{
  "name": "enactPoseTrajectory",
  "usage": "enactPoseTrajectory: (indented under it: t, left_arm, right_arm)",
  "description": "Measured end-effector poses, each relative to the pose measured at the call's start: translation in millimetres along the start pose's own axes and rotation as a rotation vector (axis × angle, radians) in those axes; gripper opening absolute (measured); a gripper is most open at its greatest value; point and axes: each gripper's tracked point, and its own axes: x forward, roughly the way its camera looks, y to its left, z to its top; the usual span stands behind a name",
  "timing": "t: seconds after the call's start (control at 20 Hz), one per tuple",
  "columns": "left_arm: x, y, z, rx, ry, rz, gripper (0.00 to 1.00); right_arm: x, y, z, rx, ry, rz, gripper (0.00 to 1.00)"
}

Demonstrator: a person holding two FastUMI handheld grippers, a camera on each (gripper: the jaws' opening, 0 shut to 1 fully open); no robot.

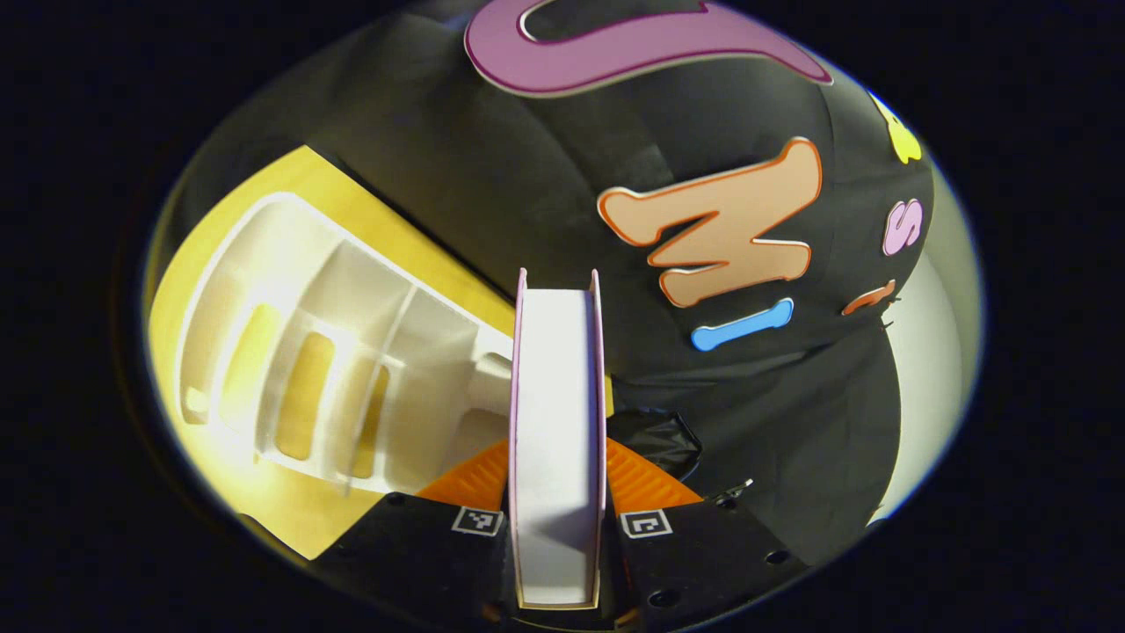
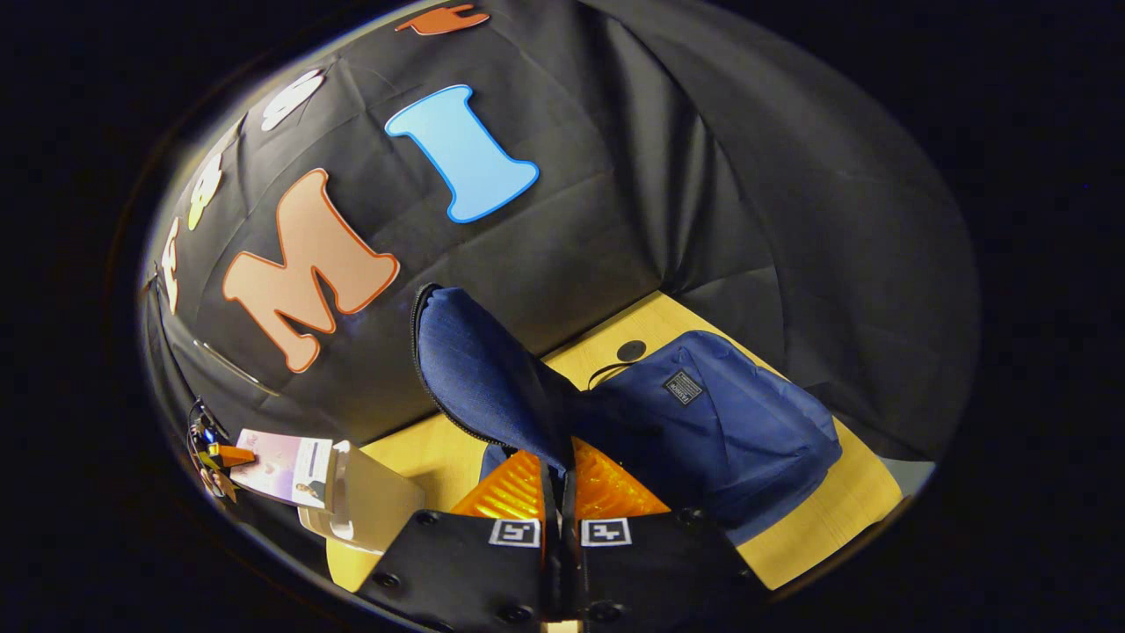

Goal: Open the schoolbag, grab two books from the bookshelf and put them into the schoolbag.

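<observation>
In the left gripper view my left gripper (image 1: 557, 479) is shut on a thin book (image 1: 557, 413), seen edge-on with white pages and pale purple covers, lifted clear of the white bookshelf (image 1: 334, 369) at lower left. In the right gripper view my right gripper (image 2: 559, 488) is shut on the dark blue flap (image 2: 483, 369) of the schoolbag (image 2: 721, 431) and holds it raised. The bag lies on the yellow table (image 2: 844, 501). Far left in that view, the other gripper (image 2: 220, 457) holds the book (image 2: 286, 466) beside the white bookshelf (image 2: 369, 505).
The yellow table (image 1: 220, 492) carries the bookshelf, whose slots look vacant. A round dark hole (image 2: 630, 351) sits in the tabletop behind the bag. Black cloth walls close in the back and sides.
</observation>
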Motion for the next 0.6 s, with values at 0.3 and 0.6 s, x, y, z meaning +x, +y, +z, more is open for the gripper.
enactPoseTrajectory:
  t: [0.3, 0.6]
  left_arm:
    - [73, -22, -59, -0.012, 0.123, -0.064, 0.34]
    - [137, -43, -104, -0.017, 0.190, -0.100, 0.36]
  right_arm:
    - [-2, 0, -4, -0.018, 0.009, 0.019, 0.03]
    - [-4, 0, -4, -0.043, 0.017, 0.038, 0.03]
